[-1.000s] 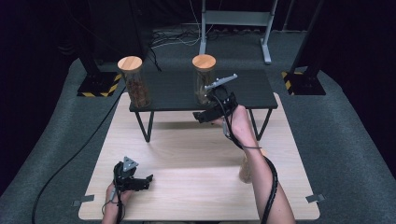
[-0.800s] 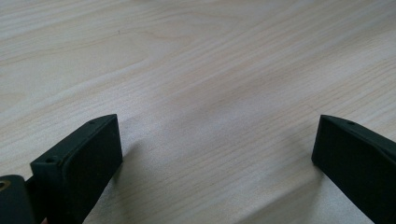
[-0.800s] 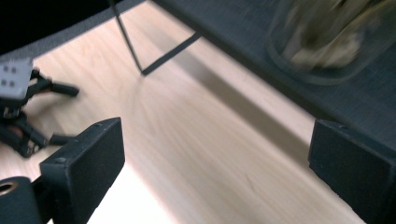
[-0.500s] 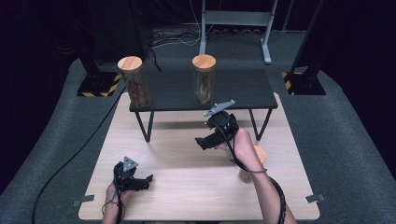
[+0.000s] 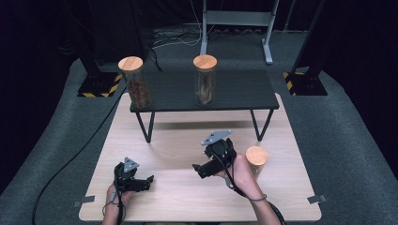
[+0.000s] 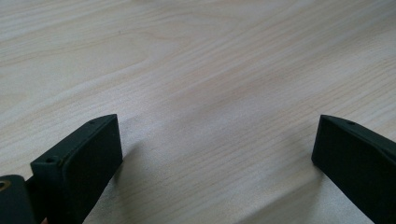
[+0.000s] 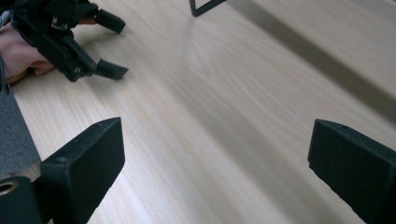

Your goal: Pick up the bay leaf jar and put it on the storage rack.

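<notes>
The jar (image 5: pixel 256 159) stands on the wooden table (image 5: pixel 178 197) just beside my right gripper (image 5: pixel 201 169), whose jaws gape empty. My left gripper (image 5: pixel 146 183) rests near the front edge, also spread wide, holding nothing.

My right hand (image 5: pixel 244 174) covers the lower part of the jar (image 5: pixel 256 157) beside it, so I can't tell its contents. My forearms run off the bottom edge. What fills the two shelf jars (image 5: pixel 205 80) is too small to name.
</notes>
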Demonstrator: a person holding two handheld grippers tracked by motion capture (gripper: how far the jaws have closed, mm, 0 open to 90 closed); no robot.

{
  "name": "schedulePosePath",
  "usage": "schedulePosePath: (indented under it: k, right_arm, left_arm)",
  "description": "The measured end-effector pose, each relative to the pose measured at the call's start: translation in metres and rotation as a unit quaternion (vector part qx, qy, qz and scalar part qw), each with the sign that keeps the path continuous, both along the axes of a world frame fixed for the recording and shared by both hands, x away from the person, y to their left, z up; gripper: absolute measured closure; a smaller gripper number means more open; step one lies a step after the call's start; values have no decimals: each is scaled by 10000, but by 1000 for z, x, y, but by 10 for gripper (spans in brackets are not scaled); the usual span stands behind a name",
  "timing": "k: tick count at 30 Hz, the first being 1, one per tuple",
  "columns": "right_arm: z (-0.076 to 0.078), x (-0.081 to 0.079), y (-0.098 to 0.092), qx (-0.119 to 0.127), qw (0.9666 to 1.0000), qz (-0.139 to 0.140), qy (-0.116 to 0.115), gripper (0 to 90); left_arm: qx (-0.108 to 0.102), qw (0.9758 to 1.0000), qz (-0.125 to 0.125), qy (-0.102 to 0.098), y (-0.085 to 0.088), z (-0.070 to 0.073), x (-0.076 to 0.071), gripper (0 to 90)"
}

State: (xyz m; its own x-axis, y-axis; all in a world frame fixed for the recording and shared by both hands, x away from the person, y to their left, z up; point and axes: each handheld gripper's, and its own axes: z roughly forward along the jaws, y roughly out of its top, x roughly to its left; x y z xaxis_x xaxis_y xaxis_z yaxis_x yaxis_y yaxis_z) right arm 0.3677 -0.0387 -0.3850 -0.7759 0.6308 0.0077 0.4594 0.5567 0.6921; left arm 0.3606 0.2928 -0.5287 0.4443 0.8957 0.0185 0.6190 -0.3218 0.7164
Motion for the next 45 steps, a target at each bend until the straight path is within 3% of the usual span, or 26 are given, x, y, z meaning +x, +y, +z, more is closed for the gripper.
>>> schedulePosePath:
  k: [12,23,27,45]
  right_arm:
    - [-52,-30,-7,261,9990,-103,344,31]
    - [-98,-61,-31,478,9959,-514,569,27]
    - [-106,-67,-42,651,9933,-748,588,27]
    - [-113,-79,-60,747,9900,-1103,465,22]
  left_arm:
    - [17,10000,-4,-20,0,0,0,12]
    - [5,10000,-16,-8,0,0,0,12]
    - [6,10000,-17,-7,0,0,0,12]
    - [35,10000,-10,-42,-1,0,-1,12]
